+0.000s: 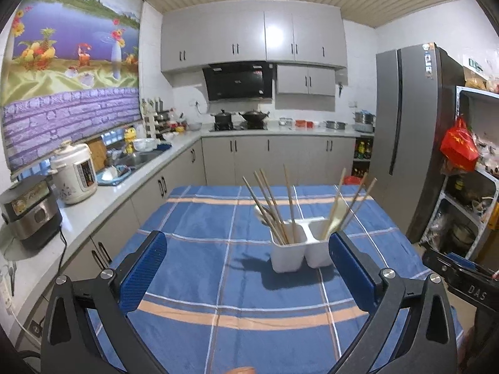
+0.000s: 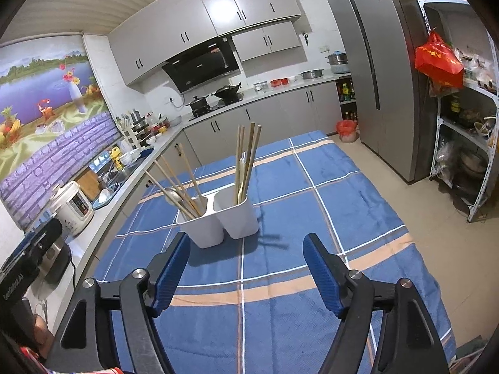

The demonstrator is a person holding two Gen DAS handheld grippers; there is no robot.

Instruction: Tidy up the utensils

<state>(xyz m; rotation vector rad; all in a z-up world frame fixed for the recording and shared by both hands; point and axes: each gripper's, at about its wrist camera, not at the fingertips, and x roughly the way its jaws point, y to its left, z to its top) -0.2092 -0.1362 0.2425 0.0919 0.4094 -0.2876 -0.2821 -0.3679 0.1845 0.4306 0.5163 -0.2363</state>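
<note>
A white two-compartment utensil holder (image 1: 301,246) (image 2: 218,218) stands on the blue checked tablecloth (image 1: 199,268) (image 2: 312,212). Its left compartment holds several wooden chopsticks (image 1: 271,208) (image 2: 177,180) and a metal spoon (image 1: 261,213) (image 2: 173,194). Its right compartment holds several chopsticks (image 1: 352,205) (image 2: 249,159) and a pale wooden spoon (image 1: 335,215) (image 2: 240,174). My left gripper (image 1: 246,237) is open and empty, held above the cloth in front of the holder. My right gripper (image 2: 246,240) is open and empty, just short of the holder.
A kitchen counter (image 1: 78,215) with a rice cooker (image 1: 75,171), a sink and a stove runs along the left and far walls. A grey fridge (image 1: 408,137) (image 2: 383,71) and a metal shelf rack (image 2: 461,131) stand at the right. The right gripper's body shows at the left view's right edge (image 1: 461,277).
</note>
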